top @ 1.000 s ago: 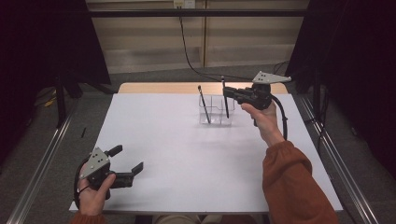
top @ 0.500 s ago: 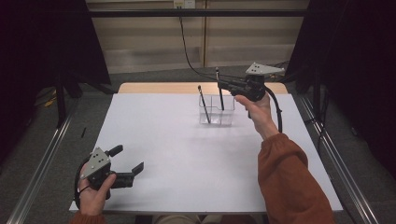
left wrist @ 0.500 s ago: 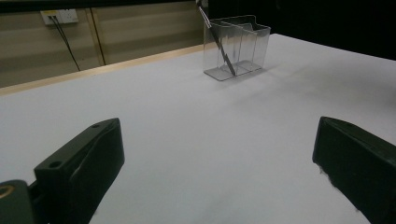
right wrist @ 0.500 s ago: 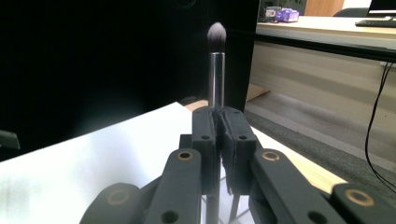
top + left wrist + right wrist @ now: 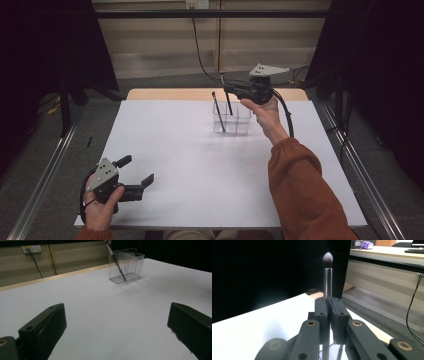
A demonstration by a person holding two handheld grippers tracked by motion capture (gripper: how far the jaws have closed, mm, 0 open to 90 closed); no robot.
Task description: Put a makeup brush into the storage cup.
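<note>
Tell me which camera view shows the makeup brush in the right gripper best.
The right gripper view: the makeup brush stands upright, close up, bristles on top, clamped in the right gripper. The high view shows it small and dark above the clear organizer. In the left gripper view I can't make it out.

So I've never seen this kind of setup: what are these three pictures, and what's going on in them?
A person works at a white table, holding a two-jaw tool in each hand. One camera looks down from above; one rides on each tool, looking along its black jaws. The left hand-held gripper rests near the table's front edge, jaws open and empty. The right hand-held gripper is shut on a black-handled makeup brush with a silver collar, held upright over a clear plastic compartment organiser. A second thin dark brush leans inside the organiser.
</note>
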